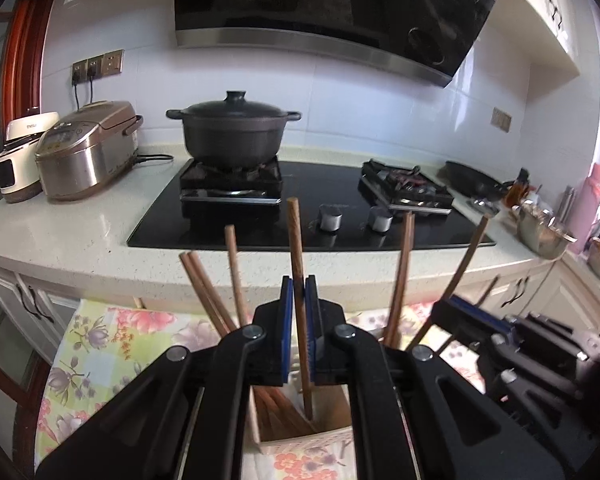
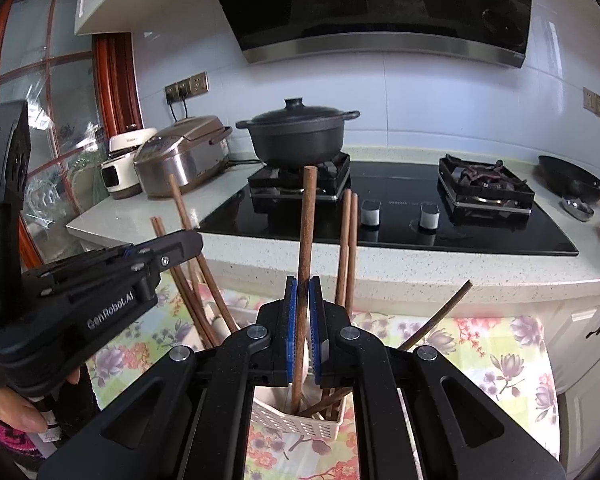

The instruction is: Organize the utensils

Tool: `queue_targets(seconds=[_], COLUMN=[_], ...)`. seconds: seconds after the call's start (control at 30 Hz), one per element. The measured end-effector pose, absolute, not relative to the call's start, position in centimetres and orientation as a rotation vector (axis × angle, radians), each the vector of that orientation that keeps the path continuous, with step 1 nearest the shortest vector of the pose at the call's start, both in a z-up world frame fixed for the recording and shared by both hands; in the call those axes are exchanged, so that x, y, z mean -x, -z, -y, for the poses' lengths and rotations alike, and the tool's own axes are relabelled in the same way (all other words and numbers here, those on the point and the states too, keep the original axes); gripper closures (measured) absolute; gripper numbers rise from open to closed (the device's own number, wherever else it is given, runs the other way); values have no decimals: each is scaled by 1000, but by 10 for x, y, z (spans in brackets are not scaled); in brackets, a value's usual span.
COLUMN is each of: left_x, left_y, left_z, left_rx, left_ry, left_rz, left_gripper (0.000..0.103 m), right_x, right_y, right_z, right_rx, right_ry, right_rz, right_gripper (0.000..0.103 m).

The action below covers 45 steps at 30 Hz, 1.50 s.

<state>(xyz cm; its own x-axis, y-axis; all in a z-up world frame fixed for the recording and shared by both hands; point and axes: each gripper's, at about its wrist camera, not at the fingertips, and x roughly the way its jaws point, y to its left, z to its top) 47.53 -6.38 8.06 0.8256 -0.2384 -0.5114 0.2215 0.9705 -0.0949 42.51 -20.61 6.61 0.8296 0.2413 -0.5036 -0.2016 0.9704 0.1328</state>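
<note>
In the left wrist view, the left gripper (image 1: 299,284) is closed on one upright chopstick (image 1: 297,264) whose lower end stands in the holder (image 1: 304,436) on the floral cloth (image 1: 96,356); other chopsticks (image 1: 204,292) lean in the holder, before the desk (image 1: 80,232) edge. In the right wrist view, the right gripper (image 2: 303,288) is closed on another chopstick (image 2: 306,240), its tip inside the holder (image 2: 296,424), while the left gripper (image 2: 172,246) sits at left, near the leaning chopsticks (image 2: 188,280).
</note>
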Motion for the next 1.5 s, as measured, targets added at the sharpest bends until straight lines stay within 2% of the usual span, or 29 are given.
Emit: queue_targets(seconds=[0.1, 0.23, 0.3, 0.37, 0.43, 0.47, 0.5, 0.6, 0.77, 0.93, 1.5], left_x=[-479, -479, -475, -468, -460, -457, -454, -446, -420, -394, -355], left_y=[-76, -79, -83, -86, -88, -88, -88, -87, -89, -86, -38], left_z=[58, 45, 41, 38, 36, 35, 35, 30, 16, 12, 13], left_rx=[43, 47, 38, 20, -2, -18, -28, -24, -7, -39, -8], left_ry=[231, 204, 196, 183, 168, 160, 157, 139, 102, 77, 98], left_rz=[-560, -543, -528, -509, -483, -474, -470, -462, -406, -350, -406], left_gripper=[94, 79, 73, 53, 42, 39, 38, 25, 5, 5, 5], right_x=[-430, -431, -430, -429, -425, -423, -421, -414, -392, -365, -330], right_y=[-64, -70, -73, -76, -79, -80, -81, -83, -82, -74, -35], right_z=[211, 223, 227, 233, 237, 239, 240, 244, 249, 252, 233], right_rx=[-89, -114, -122, -133, -136, -137, -139, -134, -130, -124, -59], right_ry=[-239, -243, -243, -249, -259, -261, -264, -267, -272, -258, -192], right_rz=[-550, -538, -535, -528, -518, -515, -512, -506, -472, -435, -405], right_gripper=[91, 81, 81, 79, 71, 65, 64, 63, 49, 43, 24])
